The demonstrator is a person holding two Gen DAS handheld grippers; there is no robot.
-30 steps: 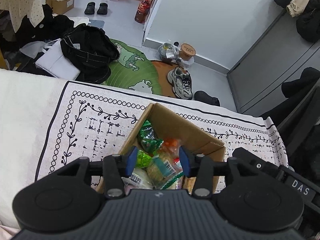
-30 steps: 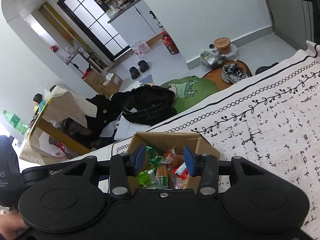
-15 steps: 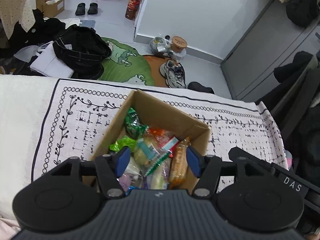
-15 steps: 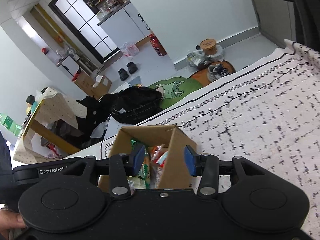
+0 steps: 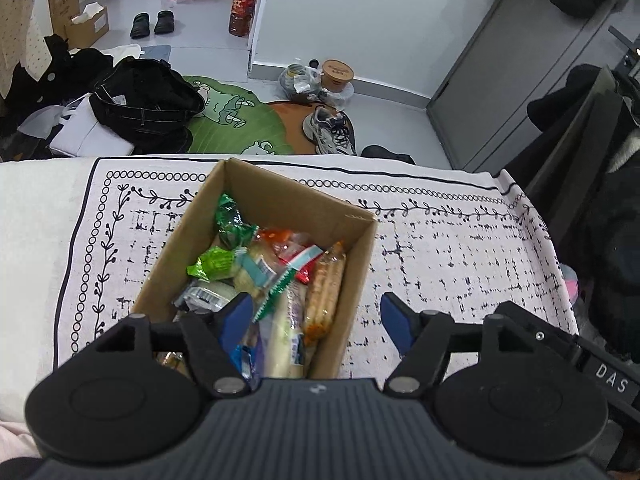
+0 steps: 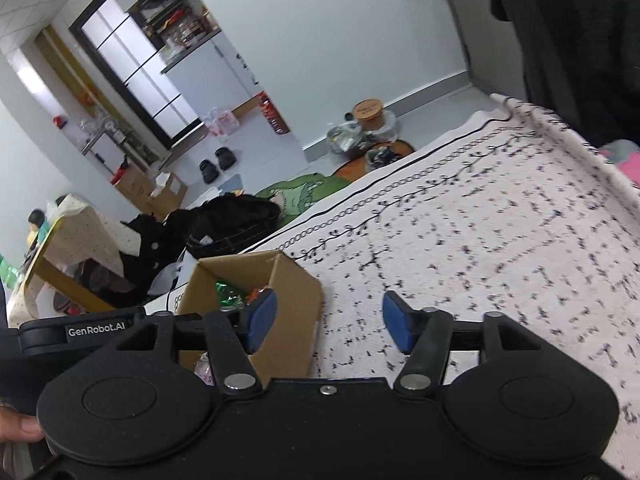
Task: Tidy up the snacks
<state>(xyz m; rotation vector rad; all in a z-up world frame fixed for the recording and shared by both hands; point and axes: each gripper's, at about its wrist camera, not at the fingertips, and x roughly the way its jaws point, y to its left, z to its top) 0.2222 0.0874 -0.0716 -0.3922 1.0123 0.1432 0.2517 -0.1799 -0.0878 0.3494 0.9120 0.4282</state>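
An open cardboard box (image 5: 362,248) full of wrapped snacks (image 5: 276,276) stands on the patterned white cloth (image 5: 460,256). My left gripper (image 5: 316,322) is open and empty, held above the box's near right wall, its left pad over the snacks. In the right wrist view the same box (image 6: 296,300) sits low left. My right gripper (image 6: 324,322) is open and empty, its left pad over the box's corner, its right pad over bare cloth (image 6: 500,240).
The cloth-covered surface ends at a far edge above the floor. On the floor lie black clothes (image 5: 144,100), a green rug (image 5: 236,120), a sneaker (image 5: 330,132) and slippers. A grey cabinet (image 5: 500,80) and dark coats stand at the right.
Both grippers have opened wider. The left one has pulled back and up, showing more of the box. The right one has swung to the right, so the box now lies at its left.
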